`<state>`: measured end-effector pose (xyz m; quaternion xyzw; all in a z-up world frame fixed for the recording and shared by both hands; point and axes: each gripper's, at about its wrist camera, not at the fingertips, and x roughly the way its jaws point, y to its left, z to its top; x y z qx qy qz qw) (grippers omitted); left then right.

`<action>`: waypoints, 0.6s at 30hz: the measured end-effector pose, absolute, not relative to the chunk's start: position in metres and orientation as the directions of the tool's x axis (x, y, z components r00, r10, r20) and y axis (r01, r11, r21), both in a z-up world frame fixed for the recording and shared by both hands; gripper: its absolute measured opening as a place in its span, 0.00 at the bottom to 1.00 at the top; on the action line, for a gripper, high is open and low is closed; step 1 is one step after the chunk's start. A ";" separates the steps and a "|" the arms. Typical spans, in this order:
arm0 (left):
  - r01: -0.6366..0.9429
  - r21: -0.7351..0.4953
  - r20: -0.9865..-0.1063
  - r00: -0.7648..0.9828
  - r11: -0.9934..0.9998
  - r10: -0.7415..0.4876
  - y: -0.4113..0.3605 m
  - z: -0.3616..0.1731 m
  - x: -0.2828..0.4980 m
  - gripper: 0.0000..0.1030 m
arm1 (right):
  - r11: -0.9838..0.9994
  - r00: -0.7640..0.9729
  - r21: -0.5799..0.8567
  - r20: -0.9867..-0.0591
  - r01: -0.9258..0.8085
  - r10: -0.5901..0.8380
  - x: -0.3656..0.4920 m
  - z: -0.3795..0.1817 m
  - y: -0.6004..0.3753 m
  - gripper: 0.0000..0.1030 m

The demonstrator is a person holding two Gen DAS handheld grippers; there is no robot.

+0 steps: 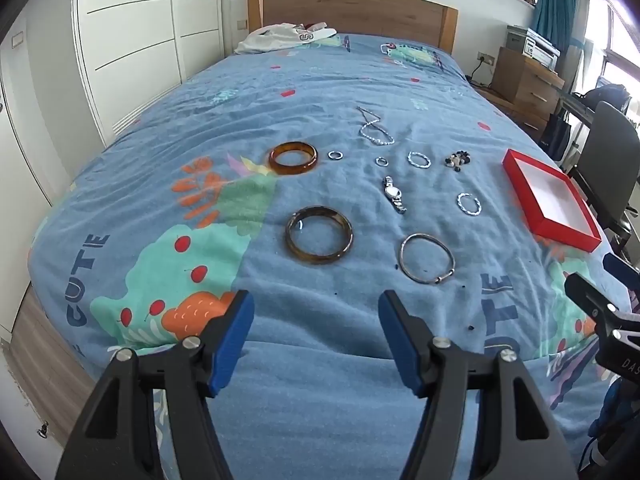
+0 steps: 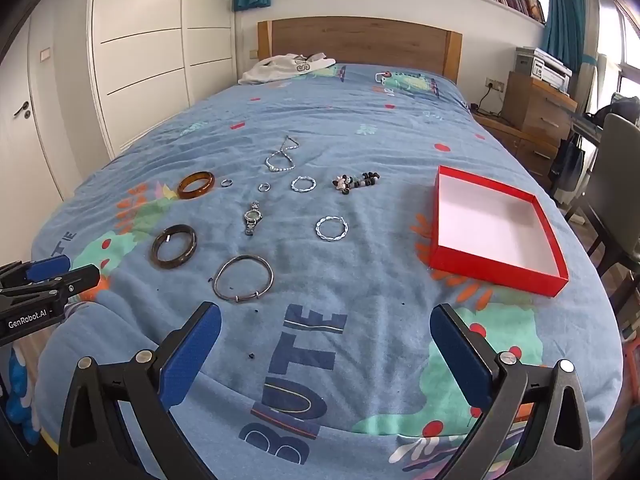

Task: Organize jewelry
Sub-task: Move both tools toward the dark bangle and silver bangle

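Jewelry lies spread on a blue bedspread. An empty red box (image 2: 496, 236) with a white inside sits at the right; it also shows in the left wrist view (image 1: 550, 198). A dark brown bangle (image 1: 319, 240), an amber bangle (image 1: 293, 158), a silver bangle (image 1: 427, 258), a watch (image 1: 394, 194), twisted silver rings (image 1: 469, 204), small rings, a bead bracelet (image 1: 457, 159) and a chain (image 1: 374, 130) lie left of the box. My left gripper (image 1: 316, 344) is open and empty, short of the dark bangle. My right gripper (image 2: 326, 358) is open and empty near the bed's front edge.
A white garment (image 2: 286, 67) lies by the wooden headboard. White wardrobe doors (image 2: 140, 60) stand at the left. A wooden dresser (image 2: 536, 116) and a grey chair (image 2: 618, 184) stand to the right of the bed.
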<state>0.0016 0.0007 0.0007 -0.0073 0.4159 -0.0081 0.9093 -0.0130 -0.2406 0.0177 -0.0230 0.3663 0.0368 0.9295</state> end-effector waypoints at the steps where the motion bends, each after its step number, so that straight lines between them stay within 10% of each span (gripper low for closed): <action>1: 0.010 -0.020 -0.759 0.651 1.000 -0.021 0.001 0.001 0.002 0.61 | 0.996 0.729 -0.017 -0.682 -0.086 0.051 -0.012 0.018 -0.240 0.99; 18: 0.042 -0.012 -0.791 0.611 0.999 -0.035 -0.008 -0.005 0.005 0.61 | 0.994 0.721 0.005 -0.688 -0.112 0.084 -0.015 0.015 -0.235 0.99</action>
